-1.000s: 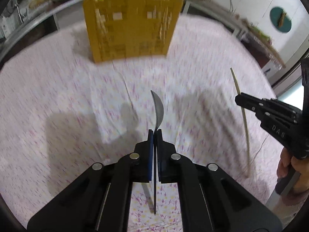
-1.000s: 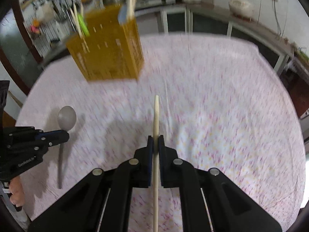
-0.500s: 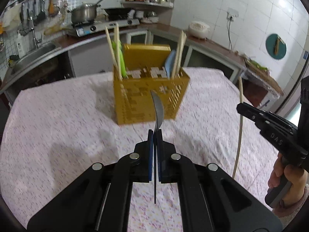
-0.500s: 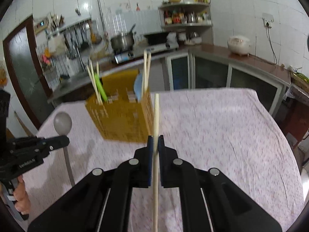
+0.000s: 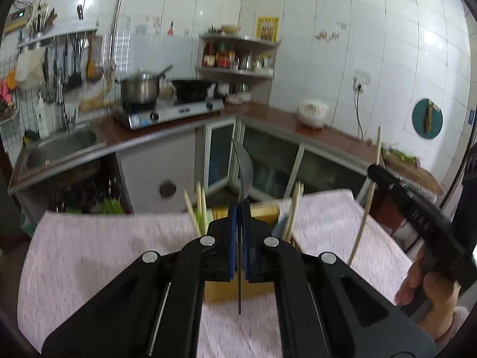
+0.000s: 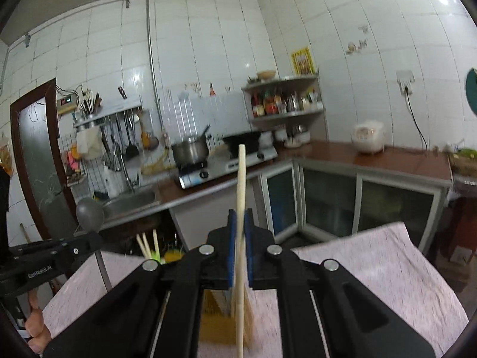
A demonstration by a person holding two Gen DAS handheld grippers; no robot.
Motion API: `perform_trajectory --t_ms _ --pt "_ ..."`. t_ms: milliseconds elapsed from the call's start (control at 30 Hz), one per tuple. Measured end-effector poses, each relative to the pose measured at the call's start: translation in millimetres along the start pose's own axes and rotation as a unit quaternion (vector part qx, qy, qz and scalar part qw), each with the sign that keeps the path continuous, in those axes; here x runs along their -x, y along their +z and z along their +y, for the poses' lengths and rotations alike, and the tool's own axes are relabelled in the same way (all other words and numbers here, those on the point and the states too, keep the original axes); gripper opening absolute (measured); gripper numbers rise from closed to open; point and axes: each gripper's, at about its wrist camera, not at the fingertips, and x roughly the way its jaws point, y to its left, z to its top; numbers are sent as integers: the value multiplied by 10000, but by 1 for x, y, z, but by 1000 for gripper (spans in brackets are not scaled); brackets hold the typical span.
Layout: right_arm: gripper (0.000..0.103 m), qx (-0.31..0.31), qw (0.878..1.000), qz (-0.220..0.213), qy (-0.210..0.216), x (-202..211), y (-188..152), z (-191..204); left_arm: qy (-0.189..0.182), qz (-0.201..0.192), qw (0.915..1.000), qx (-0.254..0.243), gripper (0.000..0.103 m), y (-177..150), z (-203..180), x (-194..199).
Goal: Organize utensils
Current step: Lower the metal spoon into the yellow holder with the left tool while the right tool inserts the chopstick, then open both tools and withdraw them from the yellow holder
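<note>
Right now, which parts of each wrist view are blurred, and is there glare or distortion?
Left wrist view: tablecloth and yellow holder are motion-smeared; the spoon in the left gripper is sharp. Right wrist view: holder blurred, chopstick in the right gripper fairly crisp. Both: fisheye-bent wall tiles with small glare spots.

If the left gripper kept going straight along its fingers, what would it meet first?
Probably the kitchen cabinets past the table's far edge. The left gripper, shut on the spoon, points above the yellow utensil holder, so that looks cleared, though depth is uncertain.
</note>
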Motion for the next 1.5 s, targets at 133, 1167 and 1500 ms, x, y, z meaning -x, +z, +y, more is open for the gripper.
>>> perform_trajectory --t_ms 133,1167,1500 --pt "6 -22 9994 -342 50 -18 5 9 7 -390 9992 -109 2 15 -5 -11" --pt "9 175 9980 347 494 -71 -93 2 -178 55 9997 185 8 -97 45 -97" --pt "65 207 9975 674 63 -31 -92 -11 176 -405 9986 296 79 -88 52 -20"
